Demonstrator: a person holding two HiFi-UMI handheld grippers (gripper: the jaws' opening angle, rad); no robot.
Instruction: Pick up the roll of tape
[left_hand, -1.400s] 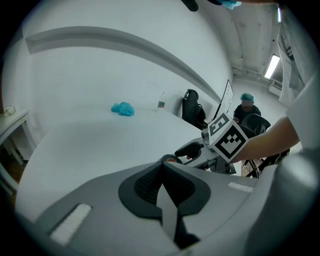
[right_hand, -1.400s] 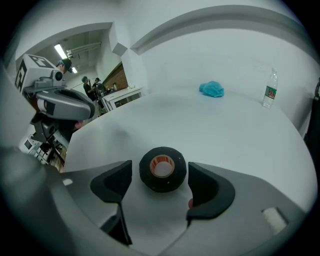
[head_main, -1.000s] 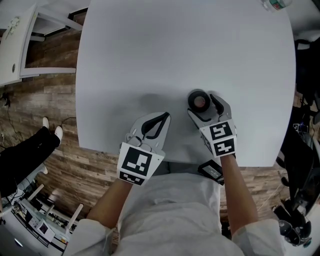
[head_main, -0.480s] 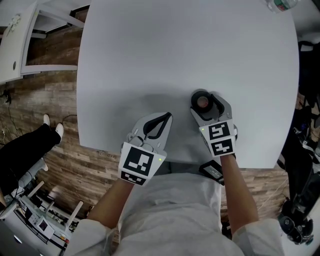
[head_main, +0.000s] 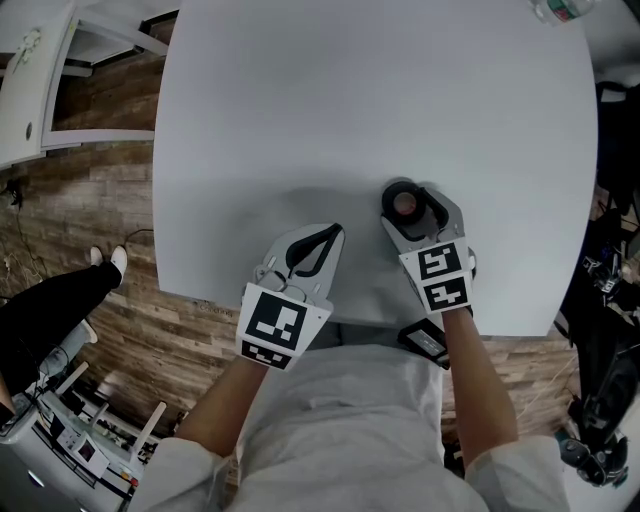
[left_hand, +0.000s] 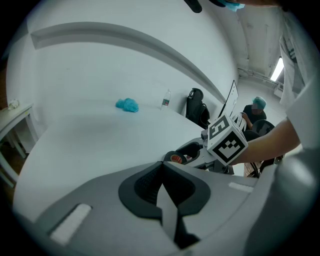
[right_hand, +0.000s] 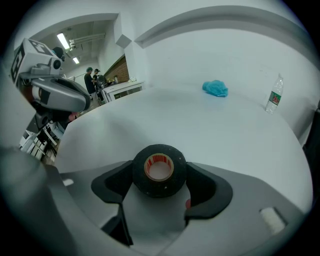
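Note:
The roll of tape (head_main: 402, 203), black with a red-and-white core, lies flat on the white table (head_main: 350, 100) near its front edge. My right gripper (head_main: 409, 209) straddles it. In the right gripper view the roll of tape (right_hand: 159, 170) sits between the two dark pads, which touch its left and right sides; the jaws have just been closing on it. My left gripper (head_main: 325, 232) rests on the table to the left, apart from the roll, jaws shut and empty. In the left gripper view its tips (left_hand: 162, 165) meet, and the roll of tape (left_hand: 175, 158) shows beyond them.
A crumpled blue thing (right_hand: 215, 88) and a water bottle (right_hand: 272, 100) stand at the table's far side. A white cabinet (head_main: 30, 80) is on the left, over wooden floor. A person's dark leg (head_main: 50, 300) is at the lower left. People stand in the background.
The right gripper's jaws have drawn in slightly against the roll. Both grippers stay where they were. The leg at the left has shifted a little.

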